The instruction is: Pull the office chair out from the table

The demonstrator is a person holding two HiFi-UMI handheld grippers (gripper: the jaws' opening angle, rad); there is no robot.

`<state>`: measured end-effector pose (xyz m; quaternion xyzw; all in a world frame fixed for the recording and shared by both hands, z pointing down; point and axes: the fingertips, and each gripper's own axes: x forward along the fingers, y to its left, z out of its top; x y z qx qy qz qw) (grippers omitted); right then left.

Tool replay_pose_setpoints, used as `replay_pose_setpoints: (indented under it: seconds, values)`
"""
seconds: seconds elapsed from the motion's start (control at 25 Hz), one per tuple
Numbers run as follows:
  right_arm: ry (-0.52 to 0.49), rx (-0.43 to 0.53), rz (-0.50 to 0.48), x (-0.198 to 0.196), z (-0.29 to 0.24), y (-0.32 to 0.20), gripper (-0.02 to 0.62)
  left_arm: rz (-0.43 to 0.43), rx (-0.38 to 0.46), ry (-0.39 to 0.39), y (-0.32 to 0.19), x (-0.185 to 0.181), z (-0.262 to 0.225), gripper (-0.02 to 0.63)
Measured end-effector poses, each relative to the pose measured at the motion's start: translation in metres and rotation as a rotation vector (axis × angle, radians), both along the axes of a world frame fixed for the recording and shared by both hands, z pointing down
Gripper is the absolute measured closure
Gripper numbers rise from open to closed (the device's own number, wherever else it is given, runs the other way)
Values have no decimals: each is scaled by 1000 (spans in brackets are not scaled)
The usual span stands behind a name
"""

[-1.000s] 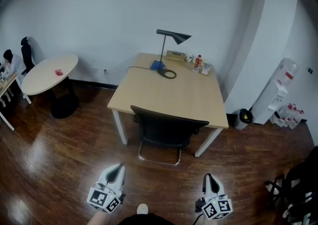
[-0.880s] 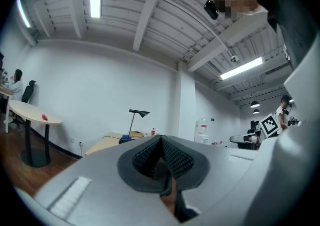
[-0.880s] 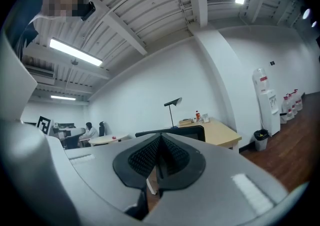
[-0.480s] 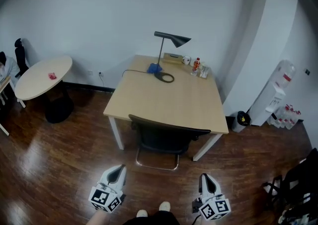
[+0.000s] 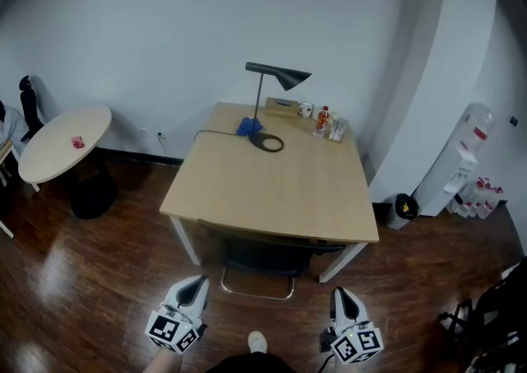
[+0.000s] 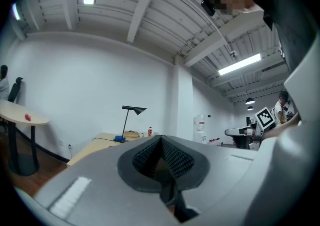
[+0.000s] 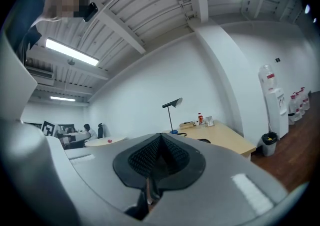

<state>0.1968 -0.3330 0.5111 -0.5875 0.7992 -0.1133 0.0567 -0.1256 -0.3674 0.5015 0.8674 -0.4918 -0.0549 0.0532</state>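
The office chair (image 5: 263, 258) sits tucked under the near edge of the wooden surface (image 5: 272, 190), its backrest mostly hidden. The left tool (image 5: 194, 282) and right tool (image 5: 343, 297) hover short of it, jaws together and empty. On its looped metal base (image 5: 257, 293) it likely drags stiffly rather than rolls, so the backrest's top rim looks the best hold.

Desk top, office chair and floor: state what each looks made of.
Desk top: pale wood or wood-look laminate, matte, even beige without glare.
Office chair: dark back, probably mesh or fabric, too dim to tell; its base loop looks like shiny metal tube.
Floor: dark brown planks, glossy, with light reflections; wood or laminate.
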Motion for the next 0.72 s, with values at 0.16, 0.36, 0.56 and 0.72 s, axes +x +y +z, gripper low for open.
replay_pose_setpoints:
  seconds: [0.16,0.36,0.56,0.72]
  values:
    - [0,41,-9,14,-14,-40,581,12,53,3,-36,14,-18,604]
    - [23,77,-60,11,-26,-79,581,14,86,-17,-70,28,-30,604]
    - [47,83,-103,14,-31,-109,578,16,94,-53,-99,43,-32,603]
    - [66,82,-125,20,-31,-127,571,35,98,-61,-117,56,-32,603]
